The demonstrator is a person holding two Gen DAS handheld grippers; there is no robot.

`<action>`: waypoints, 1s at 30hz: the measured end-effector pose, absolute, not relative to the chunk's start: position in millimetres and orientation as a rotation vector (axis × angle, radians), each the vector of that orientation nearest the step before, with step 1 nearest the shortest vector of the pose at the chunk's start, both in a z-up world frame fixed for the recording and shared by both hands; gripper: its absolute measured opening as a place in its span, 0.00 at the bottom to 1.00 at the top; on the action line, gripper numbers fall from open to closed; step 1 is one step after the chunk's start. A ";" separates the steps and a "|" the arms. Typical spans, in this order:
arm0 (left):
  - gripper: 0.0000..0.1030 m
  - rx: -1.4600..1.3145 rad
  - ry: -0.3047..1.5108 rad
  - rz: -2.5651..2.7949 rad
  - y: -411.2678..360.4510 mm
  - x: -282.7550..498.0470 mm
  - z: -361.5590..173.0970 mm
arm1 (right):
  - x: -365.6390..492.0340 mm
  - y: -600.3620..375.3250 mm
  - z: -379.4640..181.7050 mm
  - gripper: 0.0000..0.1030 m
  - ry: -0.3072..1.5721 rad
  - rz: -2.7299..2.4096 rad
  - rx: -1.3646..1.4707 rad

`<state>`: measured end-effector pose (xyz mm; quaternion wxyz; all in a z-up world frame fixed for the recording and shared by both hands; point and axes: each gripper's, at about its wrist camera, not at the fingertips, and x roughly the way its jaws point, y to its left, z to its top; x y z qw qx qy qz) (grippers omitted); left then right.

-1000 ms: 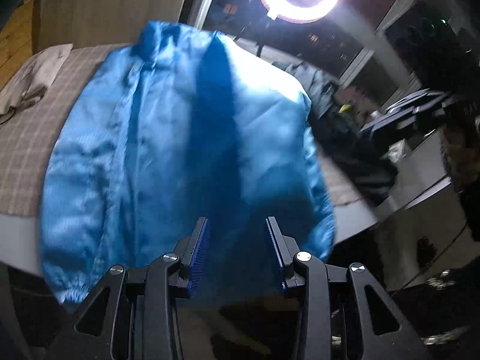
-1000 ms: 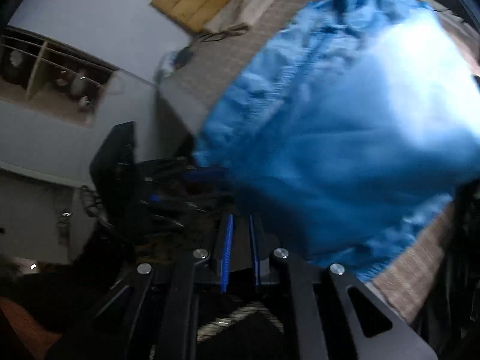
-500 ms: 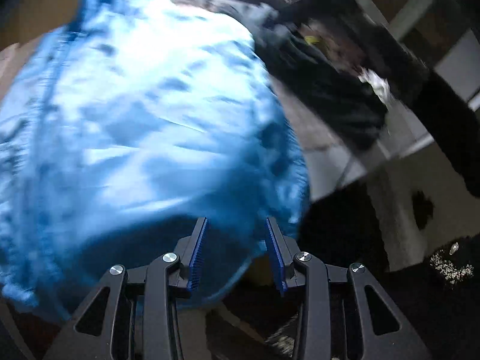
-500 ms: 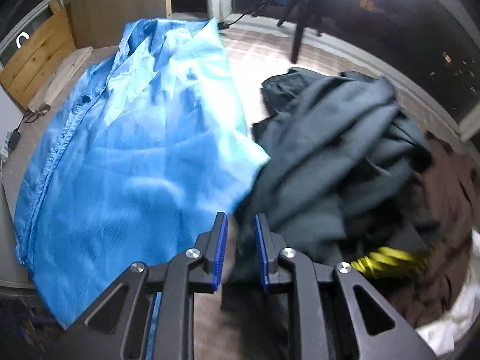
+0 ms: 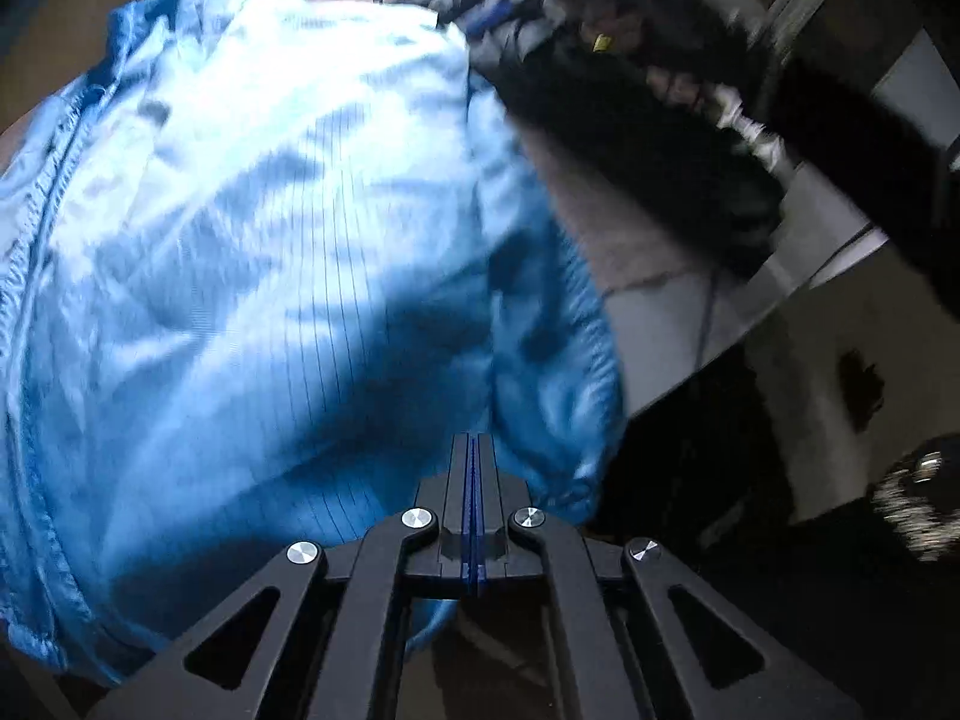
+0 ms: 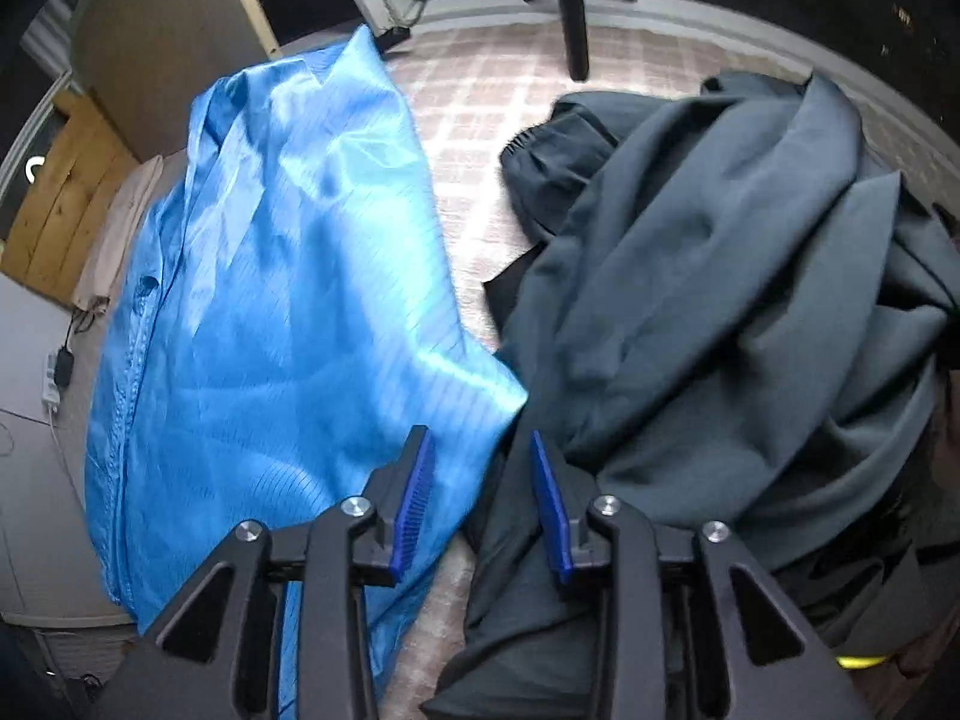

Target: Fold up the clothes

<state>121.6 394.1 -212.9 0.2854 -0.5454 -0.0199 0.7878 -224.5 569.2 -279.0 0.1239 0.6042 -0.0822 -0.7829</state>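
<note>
A shiny blue jacket [image 5: 270, 252] lies spread on a checked table cover and fills most of the left wrist view. It also shows in the right wrist view [image 6: 282, 312], on the left half. My left gripper [image 5: 472, 444] is shut at the jacket's near hem, beside a gathered cuff [image 5: 564, 396]; whether fabric sits between the pads is hard to tell. My right gripper [image 6: 480, 450] is open and empty, above the jacket's right edge where it meets a heap of dark grey clothes [image 6: 720, 312].
The checked cover [image 6: 480, 120] shows between the jacket and the dark heap. A dark tripod leg [image 6: 573, 18] stands at the far side. A folded beige cloth [image 6: 120, 228] lies at the far left. The table edge [image 5: 690, 330] drops off right of the jacket.
My left gripper has shut at the jacket's near hem. My right gripper has opened and stays by the jacket's right edge. The jacket has been laid down flatter on the table.
</note>
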 end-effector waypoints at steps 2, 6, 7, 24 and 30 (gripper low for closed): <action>0.00 -1.434 -0.114 2.110 387.4 121.3 -201.0 | -226.7 568.5 -286.5 0.39 -0.281 -2.227 1.778; 0.00 -1.444 -0.118 2.122 392.8 124.8 -198.2 | -225.4 553.0 -289.1 0.39 -0.220 -2.224 1.719; 0.01 -1.462 -0.117 2.115 397.2 124.4 -202.0 | -226.1 549.3 -290.5 0.38 -0.197 -2.220 1.719; 0.00 -1.485 -0.092 2.201 406.9 127.6 -208.6 | -231.1 555.1 -295.0 0.07 -0.201 -2.227 1.650; 0.00 -1.380 -0.140 2.141 439.1 137.2 -181.2 | -237.8 551.9 -277.6 0.05 -0.125 -2.270 1.599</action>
